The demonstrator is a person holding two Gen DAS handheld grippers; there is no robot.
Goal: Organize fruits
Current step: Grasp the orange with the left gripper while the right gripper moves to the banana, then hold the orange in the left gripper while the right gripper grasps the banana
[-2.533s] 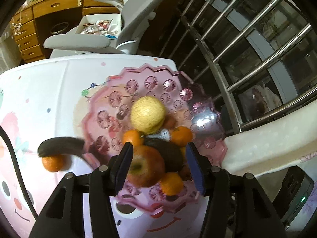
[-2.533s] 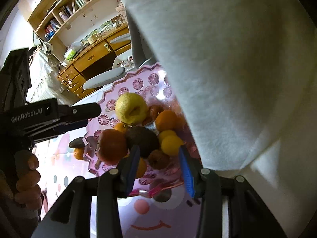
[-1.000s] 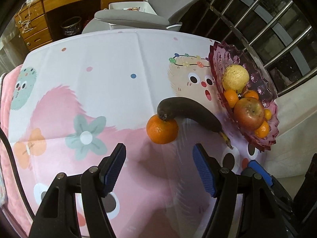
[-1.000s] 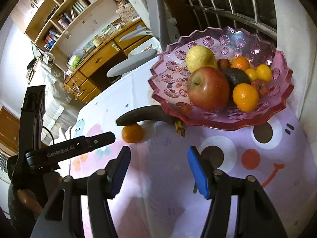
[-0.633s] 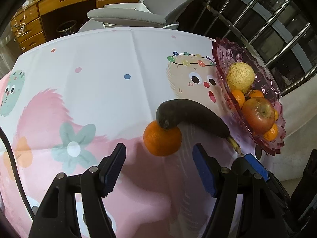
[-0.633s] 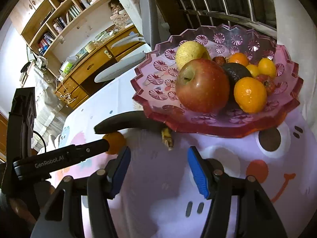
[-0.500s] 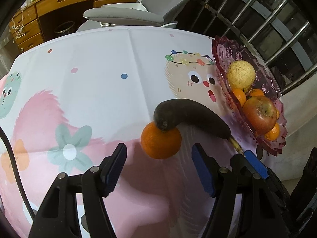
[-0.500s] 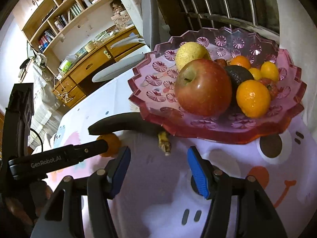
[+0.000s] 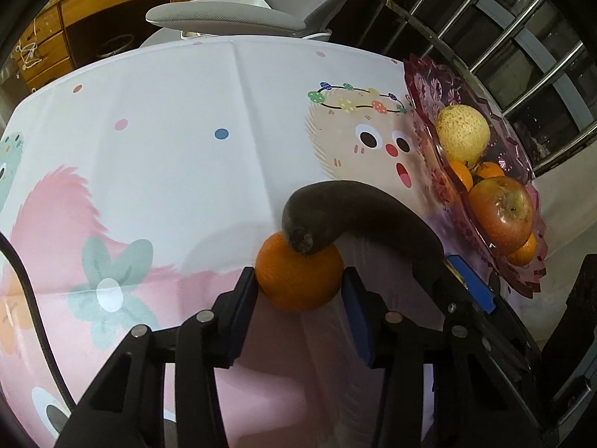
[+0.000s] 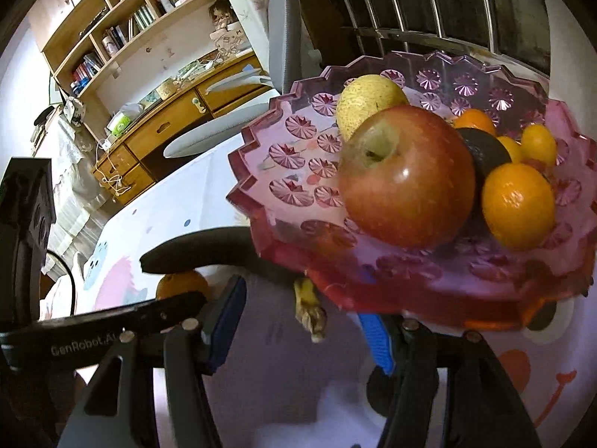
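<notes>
jaws of our left hand-held gripper closing around the orange; our right hand-held gripper half open, empty, banana at twelve o'clock.

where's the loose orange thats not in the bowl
In the left wrist view the orange sits on the tablecloth between the closing left gripper's fingers, under the blackened banana's tip, left of the pink bowl.

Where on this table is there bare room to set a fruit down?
Free: tablecloth left of the orange and blackened banana, toward the chair. Crowded: the pink fruit bowl at the right edge.
</notes>
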